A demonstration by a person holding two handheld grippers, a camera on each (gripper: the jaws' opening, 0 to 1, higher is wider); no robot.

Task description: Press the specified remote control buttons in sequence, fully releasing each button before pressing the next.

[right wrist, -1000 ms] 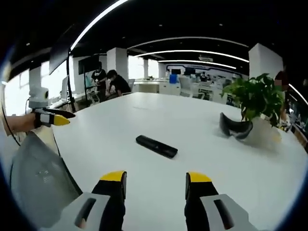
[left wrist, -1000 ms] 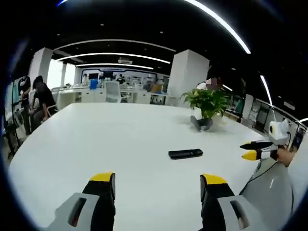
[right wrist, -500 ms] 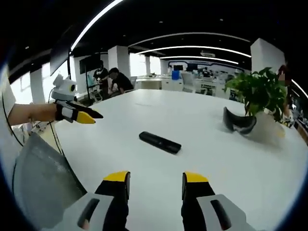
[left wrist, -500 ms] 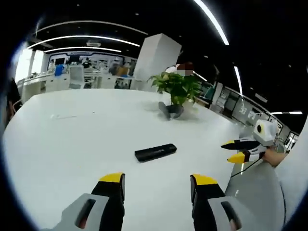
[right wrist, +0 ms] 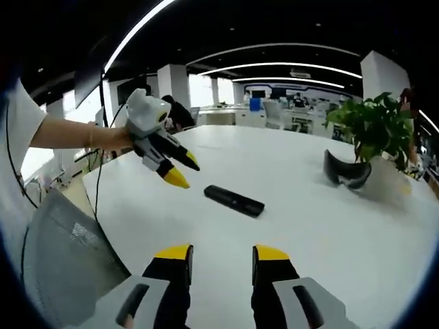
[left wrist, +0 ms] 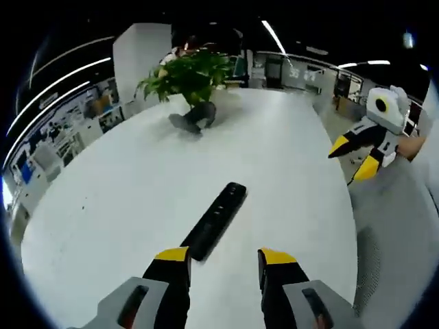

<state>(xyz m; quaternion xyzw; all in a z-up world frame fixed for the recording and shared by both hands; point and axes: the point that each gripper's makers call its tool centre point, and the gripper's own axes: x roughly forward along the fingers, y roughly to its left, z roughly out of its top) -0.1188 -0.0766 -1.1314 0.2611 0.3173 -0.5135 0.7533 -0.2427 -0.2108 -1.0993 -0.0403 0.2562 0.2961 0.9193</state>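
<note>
A slim black rectangular remote control (left wrist: 215,219) lies flat on the large white oval table (left wrist: 123,185), well in from every edge. In the left gripper view it runs lengthwise away from the camera, its near end just beyond the left gripper (left wrist: 223,258) and slightly left of the gap between the yellow-tipped jaws. Those jaws stand apart with nothing between them and do not touch the remote.

In the right gripper view the remote control (right wrist: 234,201) lies crosswise, farther out on the table (right wrist: 295,178). The right gripper (right wrist: 219,253) hangs above the near part of the tabletop, its jaws parted by a narrow gap and holding nothing. The left gripper (right wrist: 176,169) comes in from the left of this view, held by a bare forearm (right wrist: 75,133) in a white sleeve, its tips slanting down toward the remote's left end without reaching it; how far its jaws are parted cannot be told from here.

In the left gripper view the right gripper (left wrist: 357,156) shows at the right edge, off the table's side, its two yellow tips apart.

At the far side of the table stands a leafy green potted plant (right wrist: 374,130) with a dark curved headset-like object (right wrist: 346,173) lying just beside it. A grey mesh chair back (right wrist: 62,260) sits near the table's near edge.
</note>
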